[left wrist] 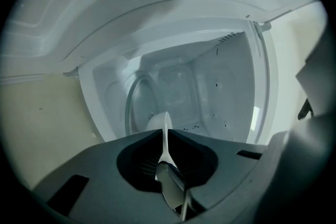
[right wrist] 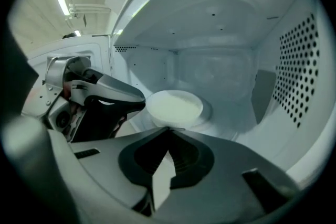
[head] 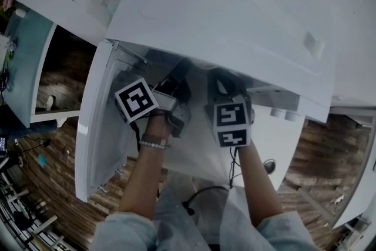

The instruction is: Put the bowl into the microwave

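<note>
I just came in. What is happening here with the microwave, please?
A person is reaching two handheld grippers into the open microwave. The left gripper is shut on the rim of a white bowl, which is already inside, over the turntable. The right gripper is shut with nothing between its jaws, and its tips are just in front of the bowl's near rim. The bowl is in the microwave but not yet let go.

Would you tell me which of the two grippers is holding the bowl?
The left gripper: it pinches the white bowl's rim inside the microwave; the right gripper is shut, empty.
</note>
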### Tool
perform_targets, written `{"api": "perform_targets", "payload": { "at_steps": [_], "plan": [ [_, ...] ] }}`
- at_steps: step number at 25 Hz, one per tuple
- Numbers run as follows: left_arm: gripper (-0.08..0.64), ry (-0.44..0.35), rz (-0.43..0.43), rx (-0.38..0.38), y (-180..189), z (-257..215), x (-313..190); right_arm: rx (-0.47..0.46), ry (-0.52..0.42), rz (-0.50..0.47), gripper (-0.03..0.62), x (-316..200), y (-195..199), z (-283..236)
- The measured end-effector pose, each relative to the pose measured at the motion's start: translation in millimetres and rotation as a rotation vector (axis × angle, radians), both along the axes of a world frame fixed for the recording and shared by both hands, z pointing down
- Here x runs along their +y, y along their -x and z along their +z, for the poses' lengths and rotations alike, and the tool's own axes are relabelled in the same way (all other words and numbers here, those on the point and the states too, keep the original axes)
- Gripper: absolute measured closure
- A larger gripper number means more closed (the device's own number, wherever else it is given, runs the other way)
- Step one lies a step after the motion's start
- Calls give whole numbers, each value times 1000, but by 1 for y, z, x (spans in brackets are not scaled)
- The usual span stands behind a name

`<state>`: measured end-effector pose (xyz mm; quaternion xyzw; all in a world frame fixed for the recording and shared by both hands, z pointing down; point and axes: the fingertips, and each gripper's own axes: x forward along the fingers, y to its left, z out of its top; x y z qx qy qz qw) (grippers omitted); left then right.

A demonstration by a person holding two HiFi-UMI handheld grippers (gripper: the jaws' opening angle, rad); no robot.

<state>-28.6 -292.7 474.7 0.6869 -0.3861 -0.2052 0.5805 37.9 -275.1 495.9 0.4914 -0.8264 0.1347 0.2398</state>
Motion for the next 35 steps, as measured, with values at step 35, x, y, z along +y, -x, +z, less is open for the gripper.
{"api": "perform_targets", "payload": {
  "at_steps": [35],
  "plan": [
    [561,-264,275,-162,-38,-84,94,-133,-208,-93,589,87,-16,-92]
  ]
}}
